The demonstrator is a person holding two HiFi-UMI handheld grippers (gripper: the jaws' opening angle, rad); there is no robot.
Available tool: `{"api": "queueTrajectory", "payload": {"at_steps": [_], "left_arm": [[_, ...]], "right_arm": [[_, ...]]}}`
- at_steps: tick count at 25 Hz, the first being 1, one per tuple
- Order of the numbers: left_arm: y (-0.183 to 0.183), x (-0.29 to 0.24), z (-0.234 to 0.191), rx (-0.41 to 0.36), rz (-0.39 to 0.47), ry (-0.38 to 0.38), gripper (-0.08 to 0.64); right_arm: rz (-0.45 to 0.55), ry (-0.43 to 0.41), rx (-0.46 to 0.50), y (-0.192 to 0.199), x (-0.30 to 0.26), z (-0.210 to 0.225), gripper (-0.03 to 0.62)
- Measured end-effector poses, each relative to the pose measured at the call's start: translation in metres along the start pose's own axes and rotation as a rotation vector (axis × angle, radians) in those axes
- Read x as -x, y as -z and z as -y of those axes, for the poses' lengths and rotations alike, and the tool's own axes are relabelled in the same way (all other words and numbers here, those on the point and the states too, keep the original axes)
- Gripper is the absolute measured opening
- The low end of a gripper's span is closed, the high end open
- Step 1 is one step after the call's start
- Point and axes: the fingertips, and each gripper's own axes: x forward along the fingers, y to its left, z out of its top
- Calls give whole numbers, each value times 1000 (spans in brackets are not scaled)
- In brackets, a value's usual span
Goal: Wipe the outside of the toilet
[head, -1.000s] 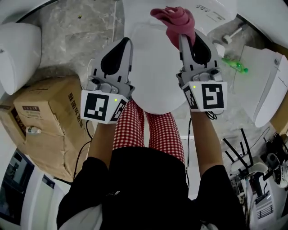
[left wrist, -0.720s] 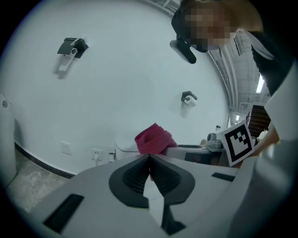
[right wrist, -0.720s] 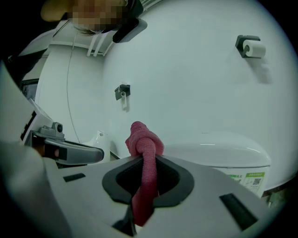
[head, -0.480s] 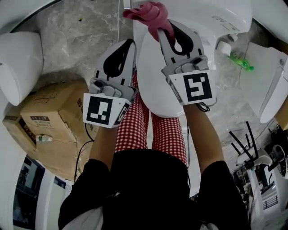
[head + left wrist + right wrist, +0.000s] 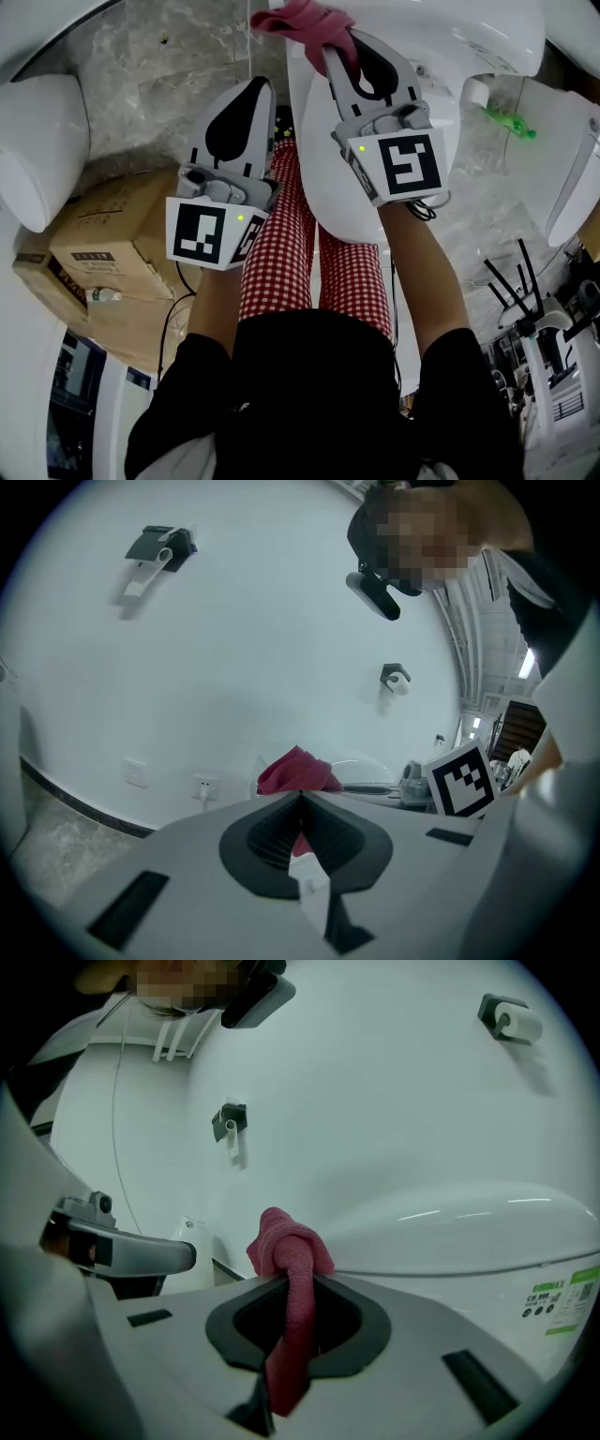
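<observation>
Cardboard box at left — small green item at right.

pink cloth, white toilet, red-checked trousers

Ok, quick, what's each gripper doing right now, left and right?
Left gripper: closed, nothing in it.
Right gripper: closed on the pink cloth.
</observation>
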Motion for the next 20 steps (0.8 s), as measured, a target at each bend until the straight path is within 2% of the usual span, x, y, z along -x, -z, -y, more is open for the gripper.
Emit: {"api": "queueTrajectory", "payload": {"at_steps": [3,7,11,20], "left_arm": [[-1,-1,-5,3,-4,3,9],[-4,-2,-11,4,-4,7,9],[-4,-4,-18,11,-8,7,9],[-5,-16,-11,-18,-42,77,9]], "right_arm": [[-16,19,-24,5,-7,1,55],[-15,25,-121,8,-16,8,55],[-11,22,-155,6,-18,9,55],[16,74,-224,5,-8,24,55]]}}
